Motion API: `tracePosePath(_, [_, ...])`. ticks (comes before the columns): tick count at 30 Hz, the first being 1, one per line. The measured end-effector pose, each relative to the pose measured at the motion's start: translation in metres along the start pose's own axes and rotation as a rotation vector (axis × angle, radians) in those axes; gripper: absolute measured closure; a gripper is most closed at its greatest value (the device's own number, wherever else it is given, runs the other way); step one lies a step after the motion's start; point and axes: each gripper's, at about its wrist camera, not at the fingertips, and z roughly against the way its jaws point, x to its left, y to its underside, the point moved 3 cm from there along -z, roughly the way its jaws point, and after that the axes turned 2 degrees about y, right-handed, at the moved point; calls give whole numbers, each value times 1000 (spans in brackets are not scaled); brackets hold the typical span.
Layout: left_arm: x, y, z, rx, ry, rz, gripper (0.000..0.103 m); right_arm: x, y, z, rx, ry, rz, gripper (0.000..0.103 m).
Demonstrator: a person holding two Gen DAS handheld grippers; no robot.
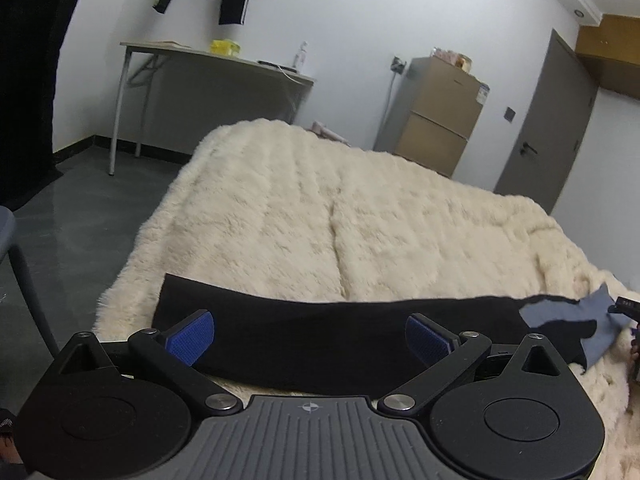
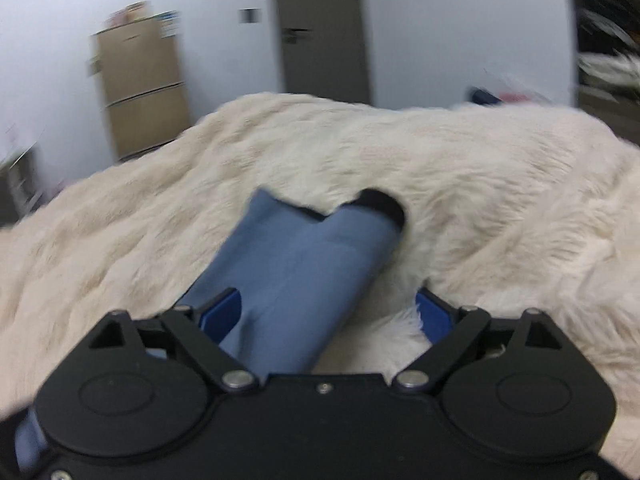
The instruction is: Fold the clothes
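Left gripper (image 1: 310,338): jaws spread wide, blue pads (image 1: 191,336) at lower left and lower right of the frame, nothing between them but the cloth lying beyond and below. No grip.

Just past those pads, a black garment (image 1: 320,344) lies in a long flat band across the lower middle of the left wrist view, long axis running left to right across the gripper's line of sight. Its squared left end sits lower left of centre; the right end turns back to show a grey-blue lining (image 1: 576,316) at the right edge.

Right gripper (image 2: 328,314): jaws also wide. The blue-grey cloth (image 2: 296,272) runs up from under the body, between the pads, to frame centre, a black edge (image 2: 380,202) showing at its far end. It passes close by the left-hand pad; contact can't be told. View is motion-blurred.

All of it rests on a cream fluffy blanket (image 1: 360,208) filling the middle of both views.

Judgement: the garment lies crosswise to the left gripper, lengthwise to the right. The right is nearer the turned-back end, the left nearer the squared end. Each would take its own end to fold.

Background: desk (image 1: 208,60) upper left, brown cabinet (image 1: 436,116) and grey door (image 1: 552,120) upper right.
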Motion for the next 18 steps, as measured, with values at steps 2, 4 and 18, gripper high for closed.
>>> tracePosePath(2, [1, 4, -1, 5, 8, 7, 2, -2, 6, 6, 16, -25, -7, 10])
tracePosePath(4, [1, 5, 2, 6, 7, 8, 2, -4, 9, 9, 33, -39, -53, 9])
tracePosePath(18, [5, 2, 5, -6, 14, 37, 2, -47, -7, -13, 46, -211, -358, 55])
